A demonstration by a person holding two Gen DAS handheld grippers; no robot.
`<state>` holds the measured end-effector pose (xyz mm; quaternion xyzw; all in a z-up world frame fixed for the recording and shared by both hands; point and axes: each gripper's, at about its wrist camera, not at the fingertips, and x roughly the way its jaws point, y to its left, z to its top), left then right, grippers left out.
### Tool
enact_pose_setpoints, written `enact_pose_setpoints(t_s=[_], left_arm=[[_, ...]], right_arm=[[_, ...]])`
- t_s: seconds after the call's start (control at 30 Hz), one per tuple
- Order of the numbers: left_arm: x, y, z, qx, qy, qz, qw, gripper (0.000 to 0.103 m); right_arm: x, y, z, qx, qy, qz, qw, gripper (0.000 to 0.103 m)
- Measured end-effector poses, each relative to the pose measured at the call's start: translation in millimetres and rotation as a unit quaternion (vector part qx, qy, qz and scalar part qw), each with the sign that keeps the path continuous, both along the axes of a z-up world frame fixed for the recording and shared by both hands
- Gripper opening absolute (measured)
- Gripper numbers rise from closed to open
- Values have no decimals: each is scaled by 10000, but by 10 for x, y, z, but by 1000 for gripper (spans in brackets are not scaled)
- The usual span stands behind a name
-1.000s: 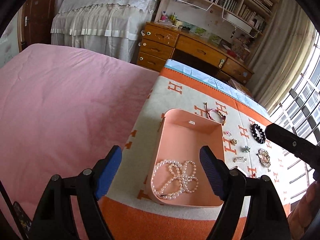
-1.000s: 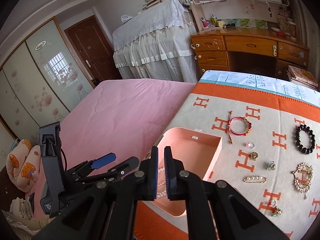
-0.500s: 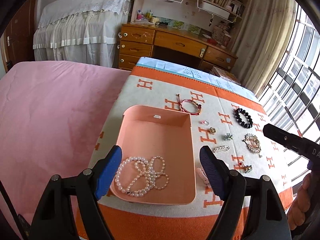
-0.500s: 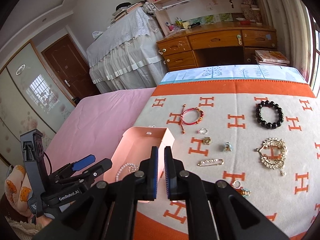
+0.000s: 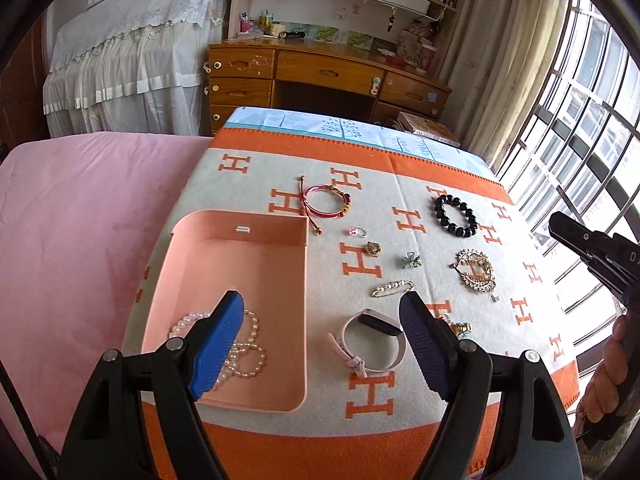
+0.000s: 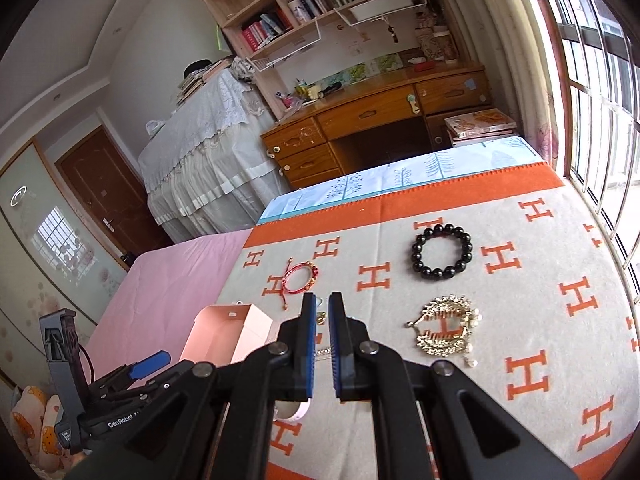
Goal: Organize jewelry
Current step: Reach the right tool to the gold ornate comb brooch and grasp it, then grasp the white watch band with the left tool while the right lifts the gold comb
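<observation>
A pink tray (image 5: 236, 240) lies on the orange-and-cream blanket (image 5: 400, 184) and holds a pearl necklace (image 5: 244, 354). My left gripper (image 5: 320, 344) is open and empty above the tray's right rim and a pink wristband (image 5: 372, 340). To the right lie a red cord bracelet (image 5: 326, 200), a black bead bracelet (image 5: 456, 216), a gold brooch (image 5: 476, 272), a pearl pin (image 5: 392, 288) and small rings. My right gripper (image 6: 320, 344) is shut and empty, above the blanket near the gold brooch (image 6: 444, 328) and the black bead bracelet (image 6: 442, 256).
A pink bedsheet (image 5: 80, 220) lies left of the blanket. A wooden desk (image 5: 328, 76) with drawers and a cloth-covered piano (image 5: 132, 48) stand beyond the bed. Barred windows (image 5: 580, 140) run along the right side.
Both grippers have swung to the right across the blanket. The wristband and more loose jewelry have come into the left view; the tray has shifted left in both views.
</observation>
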<state>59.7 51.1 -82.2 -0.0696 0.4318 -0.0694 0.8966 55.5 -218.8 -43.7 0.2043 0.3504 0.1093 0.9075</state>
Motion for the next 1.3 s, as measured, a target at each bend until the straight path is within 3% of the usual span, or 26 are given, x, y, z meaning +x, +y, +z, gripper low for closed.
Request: enact_pose_setpoints(t_s=[0.1,0.17,0.33,0.47,0.57,0.7,0.87,1.3], left_arm=[[72,-120,-6,-194,365,-25,9991,78],[106,-193,-8,-328,597,-4,9977,78],[166,-372,-8,-518,1083,114,9927,78],[160,-472,-90,-459,1426,302,9883,70],[182,-486,-248,-636,1863,404,9796,62],[211,-461,-445,-888,2281,624,9676,57],[252,-440,-584,-1017,2508,853,9589,57],[422,-397,-755,-1084,2705,1073,9506,57]], right_arm=[[11,-222,-20,61,11,-246,9997,41],[29,-338,-8,-99,11,-391,9992,43],[239,-556,-108,-518,453,-385,9969,43],[442,-680,-325,-627,968,-249,9930,43],[562,-738,-537,-495,1481,-83,9877,43],[606,-714,-734,-317,1835,97,9825,38],[697,-646,-932,-272,2192,200,9751,22],[891,-634,-1178,-469,2530,40,9663,20]])
